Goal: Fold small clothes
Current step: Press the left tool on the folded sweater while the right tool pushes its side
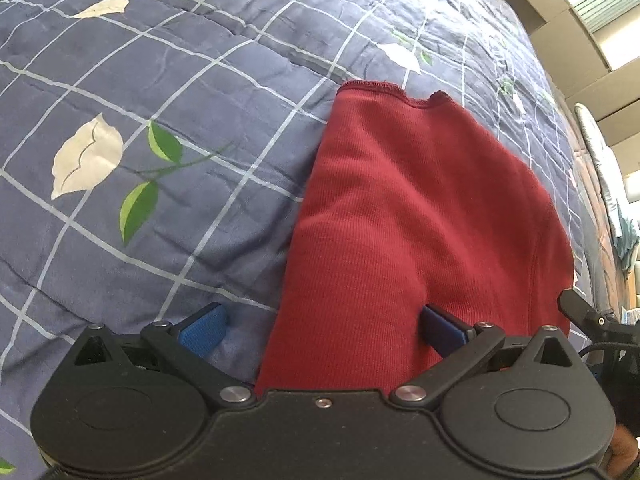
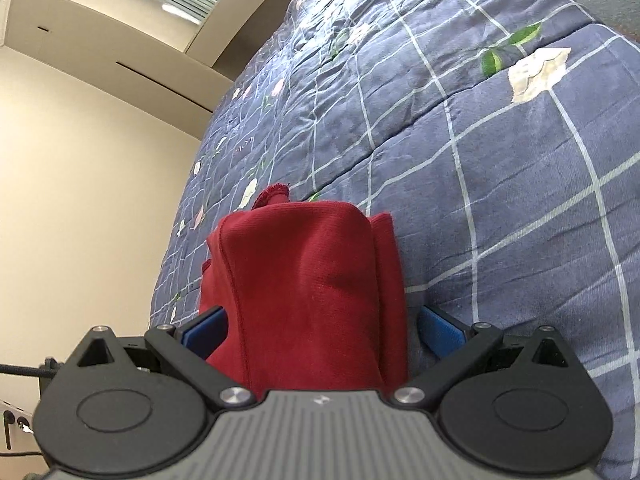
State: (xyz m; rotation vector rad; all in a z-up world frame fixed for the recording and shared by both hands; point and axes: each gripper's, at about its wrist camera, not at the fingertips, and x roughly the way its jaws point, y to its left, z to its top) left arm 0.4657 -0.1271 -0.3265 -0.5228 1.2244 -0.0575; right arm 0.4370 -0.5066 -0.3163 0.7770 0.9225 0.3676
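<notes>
A small dark red garment lies folded on a blue checked quilt. My left gripper is open, its blue pads wide apart, with the near edge of the red cloth between them. In the right wrist view the same red garment lies between the open blue pads of my right gripper. Neither pair of pads pinches the cloth. A stitched hem shows at the garment's far end.
The quilt with white leaf and green sprig prints covers the bed. A beige wall and ceiling vent lie beyond the bed's far edge. The other gripper's black frame shows at the right of the left wrist view.
</notes>
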